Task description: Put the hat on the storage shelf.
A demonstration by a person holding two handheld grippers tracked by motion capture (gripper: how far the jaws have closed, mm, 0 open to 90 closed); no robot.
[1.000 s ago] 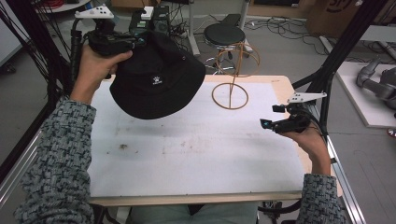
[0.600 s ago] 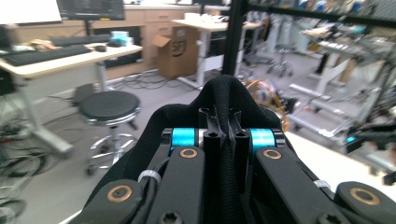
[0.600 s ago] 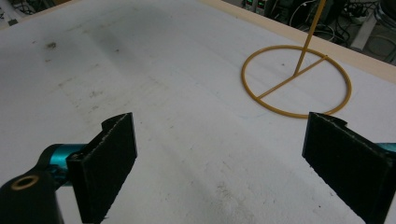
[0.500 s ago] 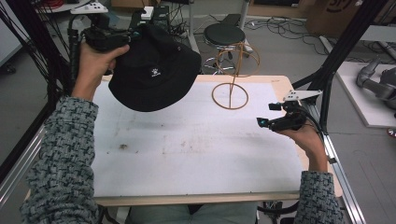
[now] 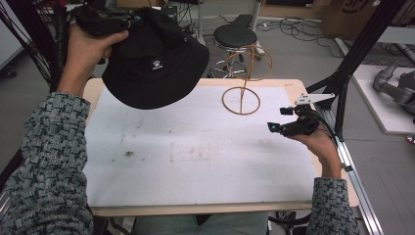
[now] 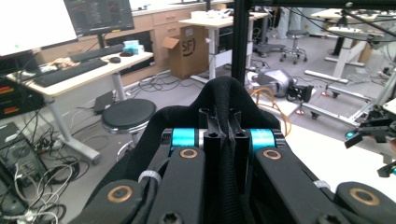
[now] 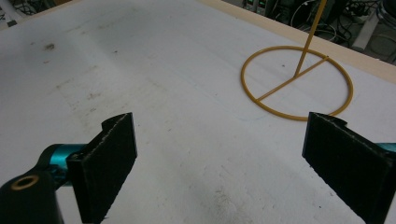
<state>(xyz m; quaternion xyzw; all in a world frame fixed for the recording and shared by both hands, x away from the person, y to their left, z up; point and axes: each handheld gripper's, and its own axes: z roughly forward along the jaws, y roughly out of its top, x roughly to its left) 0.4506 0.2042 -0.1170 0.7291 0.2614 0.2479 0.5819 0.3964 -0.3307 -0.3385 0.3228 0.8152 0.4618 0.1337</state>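
High view: our left gripper [image 5: 105, 22], at eleven o'clock, pinches the brim of a black fabric bucket hat [image 5: 156, 61] held above the white-covered table [image 5: 195, 161]. Our right gripper [image 5: 286, 125], at three o'clock, gapes wide near the yellow wire stand [image 5: 242, 98].

A light wooden table [image 5: 342, 193] carries a stained white mat [image 5: 195, 147]; a yellow wire stand's ring base [image 5: 241, 101] rests on it.

The hat [image 5: 154, 58] hangs above the worktop's [image 5: 195, 156] far left corner; the wire stand [image 5: 242, 95] sits near the far edge, right of it.
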